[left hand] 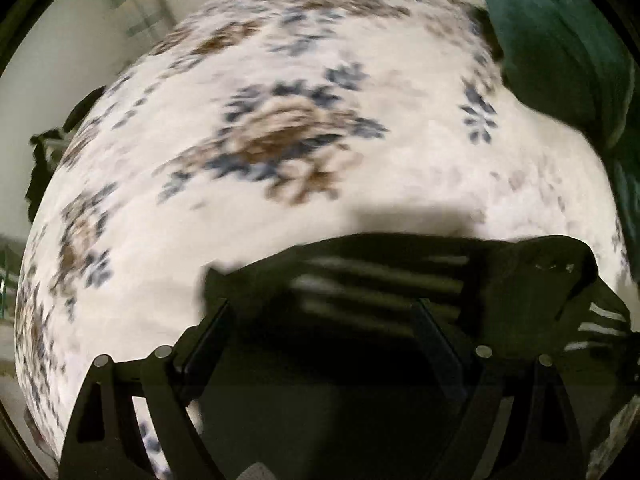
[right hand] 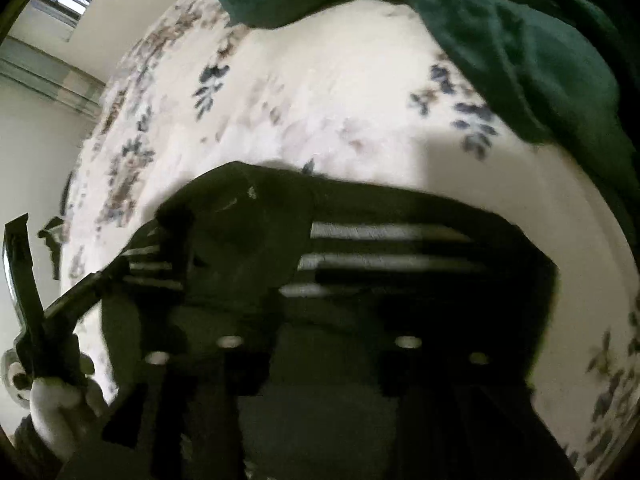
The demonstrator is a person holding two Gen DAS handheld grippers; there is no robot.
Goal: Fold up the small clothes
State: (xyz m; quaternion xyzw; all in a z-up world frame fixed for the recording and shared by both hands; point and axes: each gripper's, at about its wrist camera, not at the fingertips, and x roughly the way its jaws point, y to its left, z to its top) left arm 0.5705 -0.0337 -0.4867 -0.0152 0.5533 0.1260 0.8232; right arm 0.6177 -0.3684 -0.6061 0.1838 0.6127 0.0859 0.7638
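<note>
Right wrist view alone: left claw (right hand: 74, 236) wide open at garment (right hand: 400, 264) (right claw (right hand: 316, 360) unclear)

Your dark garment (left hand: 384, 276) is black with thin white stripes. It lies on the flowery bedspread (left hand: 280, 140), at its near edge, close under you. It looks bunched, with a plain dark fold lying over the striped part (right hand: 384, 260). It is blurry, so you cannot tell what kind of clothing it is.
</note>
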